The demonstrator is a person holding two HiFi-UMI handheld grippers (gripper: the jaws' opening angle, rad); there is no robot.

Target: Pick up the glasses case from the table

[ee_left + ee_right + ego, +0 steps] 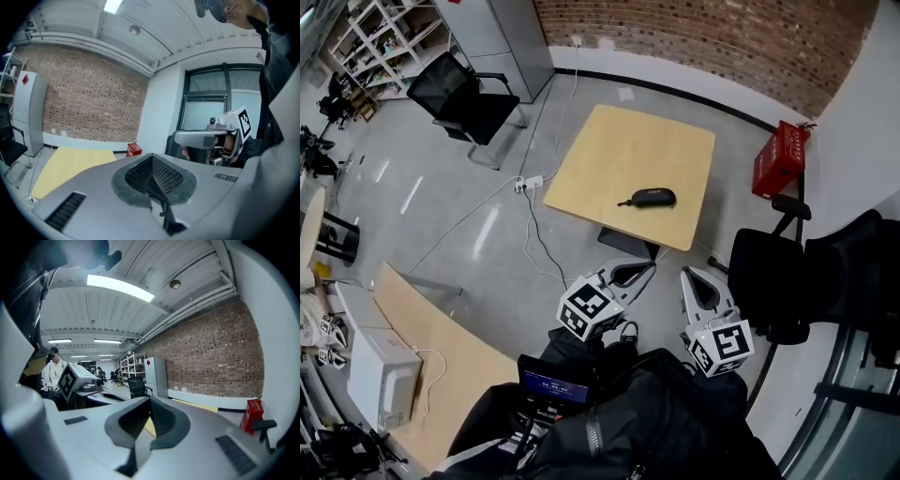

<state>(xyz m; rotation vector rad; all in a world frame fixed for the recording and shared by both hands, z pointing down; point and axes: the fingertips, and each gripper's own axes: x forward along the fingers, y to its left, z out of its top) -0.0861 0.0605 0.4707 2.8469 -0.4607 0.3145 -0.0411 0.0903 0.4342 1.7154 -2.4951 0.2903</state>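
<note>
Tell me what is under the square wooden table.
A dark flat plate, likely its base, pokes out past the table's near edge. The tabletop covers the rest and any leg.

I see a red brick wall along the far side of a grey floor — a pale wooden table stands on it, a black office chair and white shelves off left, strip lights overhead.

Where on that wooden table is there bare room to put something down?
Almost all of the table is bare: the far half toward the brick wall and the left side by the cables. Only the glasses case lies on it, close to the near edge, right of middle. Crowding is off it: black chairs past its near right corner.
</note>
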